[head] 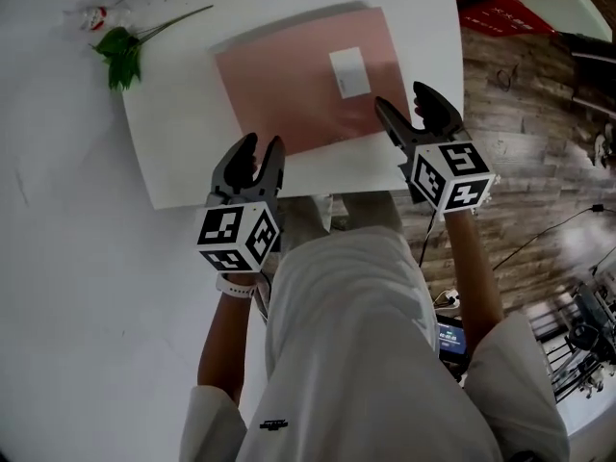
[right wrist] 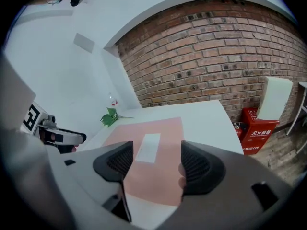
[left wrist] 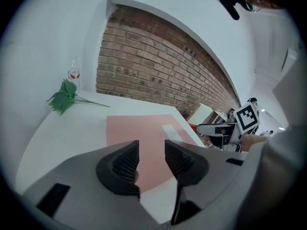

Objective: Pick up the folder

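You held both tools empty over the near edge of the white table (head: pixel 168 162), where the pink folder (head: pixel 308 85) lay flat with a white label (head: pixel 348 72) on its face. Your left gripper (head: pixel 263 146) had its jaws partly apart at the folder's near left corner, with nothing clamped between them. Your right gripper (head: pixel 400 98) stood with its jaws wide apart at the near right corner, also gripping nothing. A green leafy sprig (head: pixel 120 54) lay at the table's far left corner, well apart from the folder.
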The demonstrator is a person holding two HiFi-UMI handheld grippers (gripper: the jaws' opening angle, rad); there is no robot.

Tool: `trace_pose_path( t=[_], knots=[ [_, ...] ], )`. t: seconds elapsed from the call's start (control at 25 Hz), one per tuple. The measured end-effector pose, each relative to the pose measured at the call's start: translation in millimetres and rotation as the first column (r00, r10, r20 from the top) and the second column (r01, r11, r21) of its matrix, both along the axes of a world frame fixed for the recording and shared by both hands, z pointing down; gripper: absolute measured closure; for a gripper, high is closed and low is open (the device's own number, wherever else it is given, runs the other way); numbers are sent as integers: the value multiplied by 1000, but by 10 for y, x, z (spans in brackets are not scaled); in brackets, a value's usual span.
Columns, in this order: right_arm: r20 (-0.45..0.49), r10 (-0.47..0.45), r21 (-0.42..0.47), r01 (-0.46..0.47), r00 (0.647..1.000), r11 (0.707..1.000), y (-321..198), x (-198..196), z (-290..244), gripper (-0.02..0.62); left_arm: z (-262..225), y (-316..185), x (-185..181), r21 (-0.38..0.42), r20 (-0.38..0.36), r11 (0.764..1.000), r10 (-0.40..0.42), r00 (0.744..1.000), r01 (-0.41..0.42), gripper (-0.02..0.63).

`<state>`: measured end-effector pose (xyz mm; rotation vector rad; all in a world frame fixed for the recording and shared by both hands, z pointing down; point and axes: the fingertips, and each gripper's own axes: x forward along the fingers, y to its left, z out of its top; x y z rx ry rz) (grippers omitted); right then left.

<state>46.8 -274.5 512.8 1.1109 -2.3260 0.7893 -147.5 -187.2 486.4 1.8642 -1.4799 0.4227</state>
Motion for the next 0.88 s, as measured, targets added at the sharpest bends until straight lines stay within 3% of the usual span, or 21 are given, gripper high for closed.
trace_pose_path(
  t=[0.32, 0.88],
  knots=[
    [-13, -11, -67, 10, 1000, 998, -96, -27, 299, 252, 307, -194, -155, -40, -7, 999, -6, 1000, 6, 330],
    [-49, -51, -167, 42, 998, 985, -175, -29, 720, 249, 866, -295, -539, -140, -85, 979, -160, 983, 147, 287]
  ],
)
